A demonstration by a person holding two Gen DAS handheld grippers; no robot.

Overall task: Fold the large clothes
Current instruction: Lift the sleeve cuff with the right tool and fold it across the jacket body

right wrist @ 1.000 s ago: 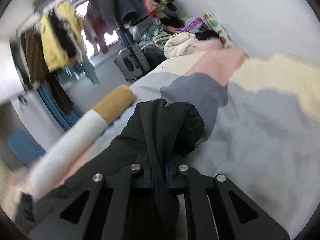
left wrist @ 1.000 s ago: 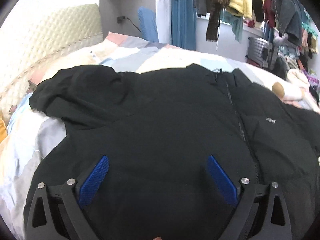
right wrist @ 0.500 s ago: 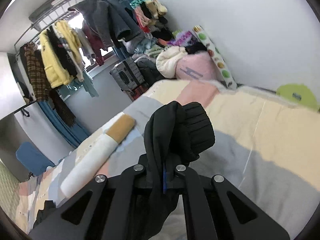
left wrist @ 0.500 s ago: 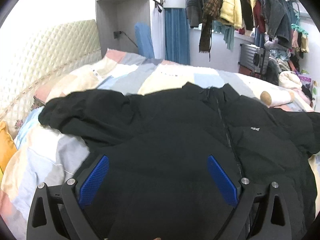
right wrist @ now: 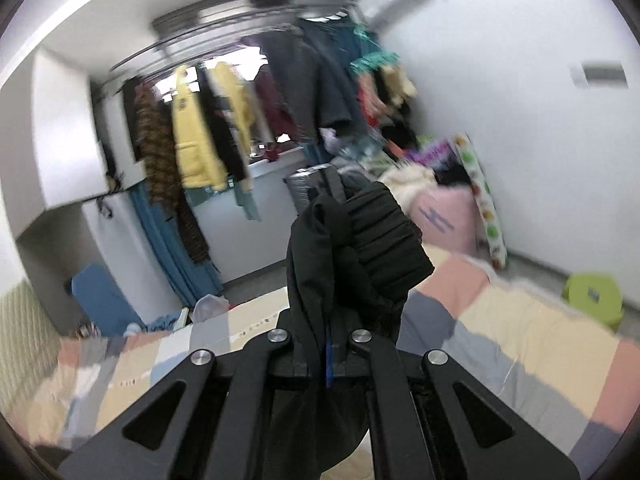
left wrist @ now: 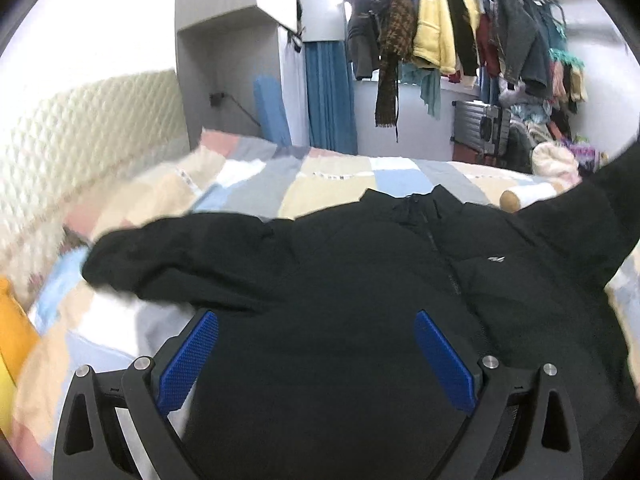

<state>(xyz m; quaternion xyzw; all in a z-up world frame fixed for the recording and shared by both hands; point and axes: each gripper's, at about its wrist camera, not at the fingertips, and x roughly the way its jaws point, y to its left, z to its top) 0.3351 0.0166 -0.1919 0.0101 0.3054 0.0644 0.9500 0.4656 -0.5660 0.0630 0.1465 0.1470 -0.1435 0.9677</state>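
A large black zip jacket [left wrist: 360, 280] lies front up on the patchwork bed [left wrist: 320, 176], collar toward the far side. Its left sleeve [left wrist: 168, 256] lies out to the left. Its right sleeve [left wrist: 600, 216] rises off the bed toward the right edge. My left gripper [left wrist: 316, 356] is open and empty, its blue pads [left wrist: 188, 356] spread above the jacket's lower part. My right gripper [right wrist: 328, 352] is shut on the ribbed cuff [right wrist: 360, 248] of that right sleeve and holds it high above the bed.
A quilted headboard [left wrist: 80, 136] stands at the left. A rail of hanging clothes [left wrist: 460, 32] runs along the far wall above a grey suitcase [left wrist: 480, 128]. A long white and tan bolster [left wrist: 524, 196] lies beyond the jacket. A green stool [right wrist: 592, 292] stands by the bed.
My right gripper has lifted the sleeve cuff up off the bed and swung upward. My left gripper has pulled back and risen, so more of the jacket and room shows.
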